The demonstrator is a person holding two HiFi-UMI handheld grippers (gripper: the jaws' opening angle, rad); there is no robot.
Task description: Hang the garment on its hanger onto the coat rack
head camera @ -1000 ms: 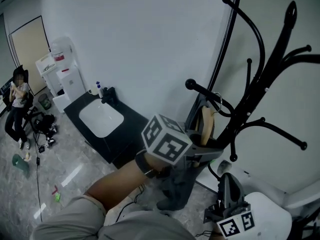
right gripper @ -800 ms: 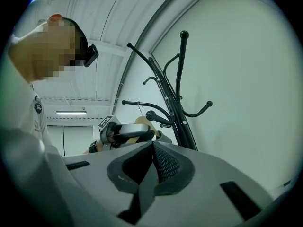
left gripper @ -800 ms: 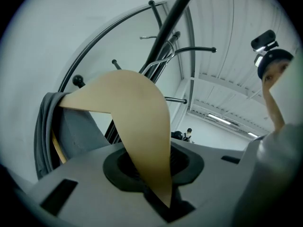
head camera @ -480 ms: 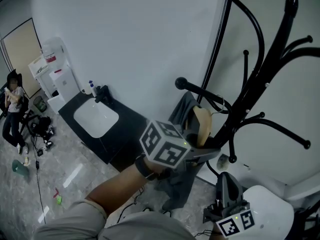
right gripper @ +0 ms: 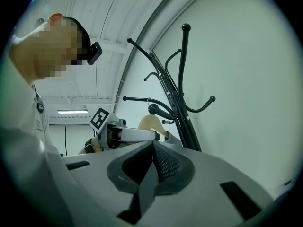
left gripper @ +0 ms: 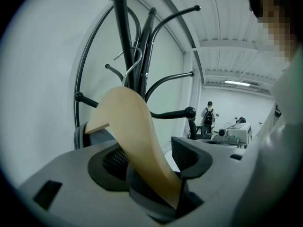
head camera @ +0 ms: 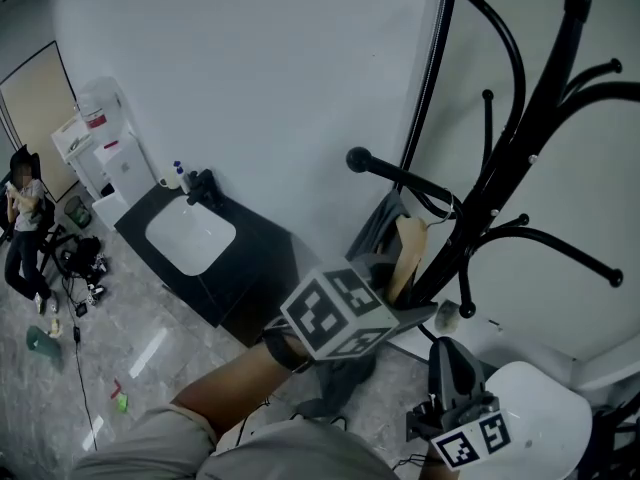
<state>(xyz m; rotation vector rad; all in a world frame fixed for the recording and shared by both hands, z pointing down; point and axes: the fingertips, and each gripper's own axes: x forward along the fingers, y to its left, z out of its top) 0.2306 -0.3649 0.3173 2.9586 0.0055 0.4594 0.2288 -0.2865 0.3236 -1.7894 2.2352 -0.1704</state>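
The left gripper [left gripper: 151, 162], jaws opening around the low end of the hanger [left gripper: 130, 126], sits nearest it; the hanger slants up-left to the coat rack [left gripper: 124, 41], garment [left gripper: 90, 135] draped, while the right gripper [right gripper: 151, 162], pressed together and empty, waits lower right.

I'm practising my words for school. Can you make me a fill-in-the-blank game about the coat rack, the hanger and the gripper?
1. The coat rack is painted ____.
2. The tan hanger is made of ____.
3. The garment on the hanger is coloured ____.
4. The right gripper has its jaws ____, with nothing between them.

Missing words: black; wood; grey; shut.
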